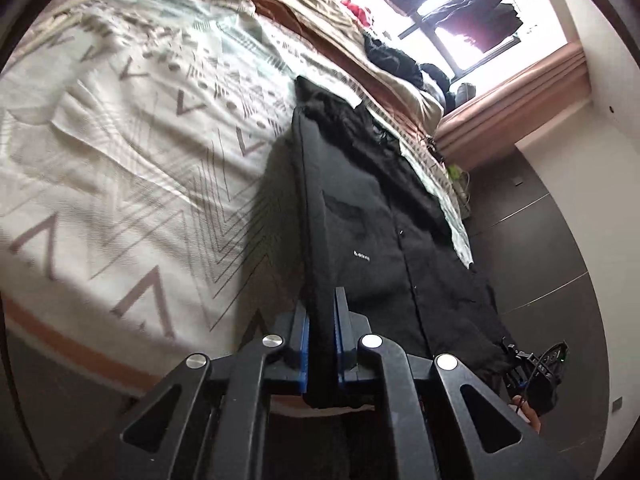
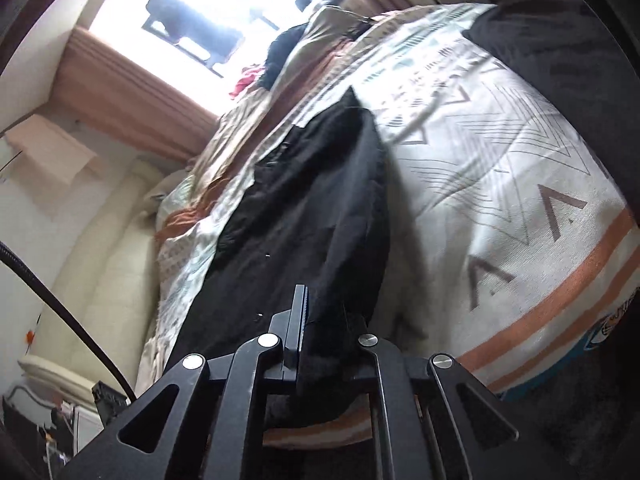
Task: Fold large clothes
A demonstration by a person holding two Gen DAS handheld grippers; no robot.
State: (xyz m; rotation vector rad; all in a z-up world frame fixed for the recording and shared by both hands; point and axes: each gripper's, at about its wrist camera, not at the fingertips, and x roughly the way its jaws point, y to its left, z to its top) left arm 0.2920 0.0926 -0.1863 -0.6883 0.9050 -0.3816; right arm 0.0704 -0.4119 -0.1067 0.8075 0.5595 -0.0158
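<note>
A large black jacket [image 1: 372, 220] with a small white chest logo lies stretched across the patterned bed cover [image 1: 120, 152]. My left gripper [image 1: 323, 304] is shut on one bottom corner of the jacket. My right gripper [image 2: 324, 308] is shut on the other bottom corner of the same jacket [image 2: 304, 208]. The right gripper also shows at the lower right of the left wrist view [image 1: 532, 364], with the hem stretched between the two grippers. The jacket's far end with its furry collar [image 1: 328, 104] rests on the bed.
A brown and beige quilt [image 1: 320, 12] and a pile of dark clothes [image 1: 396, 60] lie by the bright window [image 1: 452, 12]. Dark floor [image 1: 552, 248] runs beside the bed. A padded cream headboard [image 2: 100, 248] and a black cable [image 2: 60, 308] show in the right wrist view.
</note>
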